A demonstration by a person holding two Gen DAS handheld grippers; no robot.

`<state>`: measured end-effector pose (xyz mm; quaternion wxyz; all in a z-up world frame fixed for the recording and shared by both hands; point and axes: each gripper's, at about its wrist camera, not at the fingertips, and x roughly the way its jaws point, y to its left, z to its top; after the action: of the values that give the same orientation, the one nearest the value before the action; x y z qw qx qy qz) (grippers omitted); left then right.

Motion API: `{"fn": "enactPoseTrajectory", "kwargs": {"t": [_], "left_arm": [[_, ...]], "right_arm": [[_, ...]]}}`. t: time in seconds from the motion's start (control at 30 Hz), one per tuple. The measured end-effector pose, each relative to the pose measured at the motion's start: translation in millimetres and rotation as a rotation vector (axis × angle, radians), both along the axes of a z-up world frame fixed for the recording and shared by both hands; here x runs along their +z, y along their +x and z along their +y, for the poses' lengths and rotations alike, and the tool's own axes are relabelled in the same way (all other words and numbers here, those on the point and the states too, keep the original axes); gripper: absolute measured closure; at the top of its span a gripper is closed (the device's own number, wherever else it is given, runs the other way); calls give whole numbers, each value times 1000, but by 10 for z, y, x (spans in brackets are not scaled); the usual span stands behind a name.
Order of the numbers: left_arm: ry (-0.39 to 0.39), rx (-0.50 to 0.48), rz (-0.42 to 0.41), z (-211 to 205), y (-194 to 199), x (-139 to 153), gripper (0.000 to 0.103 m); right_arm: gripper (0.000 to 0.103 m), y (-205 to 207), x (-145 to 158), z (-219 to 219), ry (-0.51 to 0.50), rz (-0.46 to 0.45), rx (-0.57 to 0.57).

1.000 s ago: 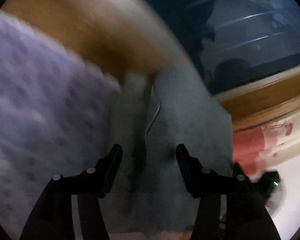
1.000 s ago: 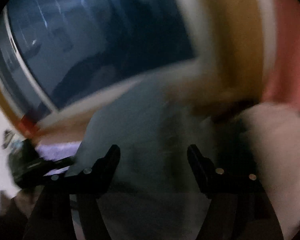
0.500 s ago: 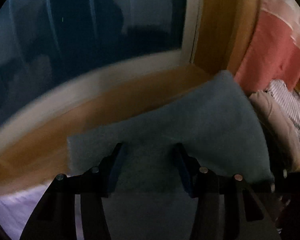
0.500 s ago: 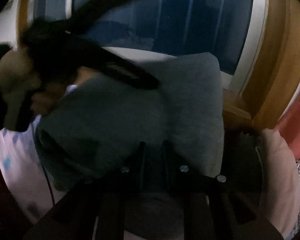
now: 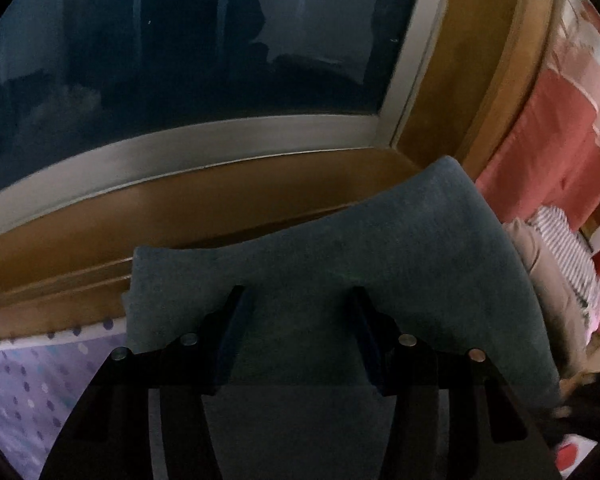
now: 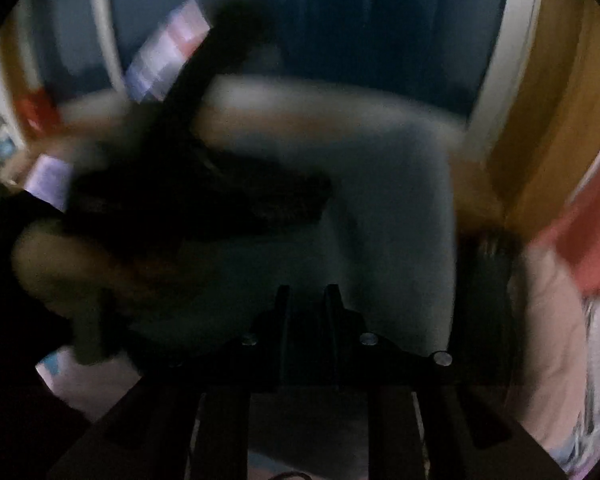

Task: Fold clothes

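While folded into a thick rectangle, gray-blue garment (image 5: 380,264) laid flat along the wooden ledge (image 5: 180,216) under the dark window (image 5: 180,60), probably so that the far edge sits square against a straight line. Left tongs (image 5: 296,320) spread wide above the near half of the garment, nothing between the jaws; likely placed so to press or smooth the fold rather than to grip it. Right tongs (image 6: 305,304) drawn nearly together over the same garment (image 6: 400,220); whether a pinch of cloth is caught between them cannot be told, the right view being blurred and dark. Left tongs and holding hand (image 6: 60,264) visible as a dark shape across the garment's left part in that view. Beside the garment, to the right: beige cloth (image 5: 548,280) and striped cloth (image 5: 568,248), seemingly a row of pieces already done, against a red cushion (image 5: 548,152). Beneath, at left, dotted lilac sheet (image 5: 40,380) of the bed. Judged stage: fold complete or nearly so, garment being settled into its place in the row.
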<state>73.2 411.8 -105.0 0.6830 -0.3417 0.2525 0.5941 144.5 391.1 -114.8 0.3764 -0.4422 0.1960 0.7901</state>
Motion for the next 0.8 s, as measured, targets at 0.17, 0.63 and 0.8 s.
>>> {"fn": "enactPoseTrajectory", "kwargs": {"t": [0.17,0.63,0.8], "left_arm": [[21,-11,17,-114,18,38,51],[36,-3,-3,-51,4,-45,51],[37,-10,-11,9,19,-86,51]], "right_arm": [[88,229,37,-144,-52,30,-14],[87,-173,300,-684,314,-181,237],[101,-83,315,-816,325,-182,225]]}}
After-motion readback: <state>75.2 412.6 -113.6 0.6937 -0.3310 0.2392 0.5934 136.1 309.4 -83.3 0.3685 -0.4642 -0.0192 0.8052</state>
